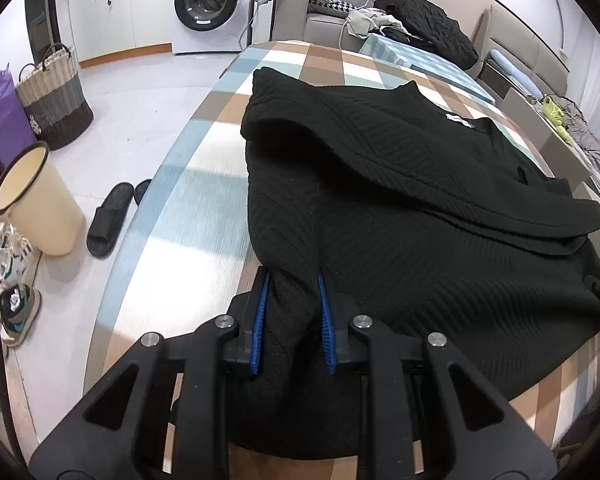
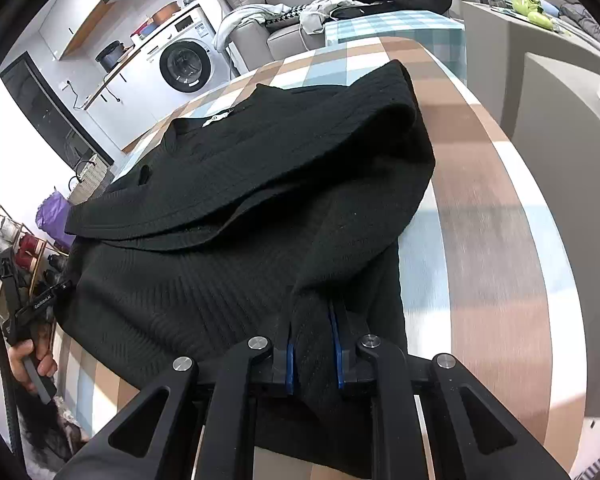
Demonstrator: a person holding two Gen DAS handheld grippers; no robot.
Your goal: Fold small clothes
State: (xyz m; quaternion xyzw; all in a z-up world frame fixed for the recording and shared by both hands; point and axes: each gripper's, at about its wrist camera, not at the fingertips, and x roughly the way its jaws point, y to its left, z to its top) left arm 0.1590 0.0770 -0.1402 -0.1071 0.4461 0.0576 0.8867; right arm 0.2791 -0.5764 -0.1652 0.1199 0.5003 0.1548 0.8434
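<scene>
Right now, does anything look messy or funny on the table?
Nothing is spilled or torn. The black sweater lies half folded on the checked tablecloth, sleeves flopped across its body. The left gripper and right gripper each pinch its near hem, so it bunches there.

The sweater [image 1: 400, 184] lay on the tabletop [image 1: 204, 216], sleeves folded across its body; behind the tabletop stood a washing machine [image 1: 210, 4] and a sofa [image 1: 328, 24].

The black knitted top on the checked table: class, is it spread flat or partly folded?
Partly folded. Both sleeves of the black knitted top lie across its body, and each tongs pinches its near hem.
</scene>
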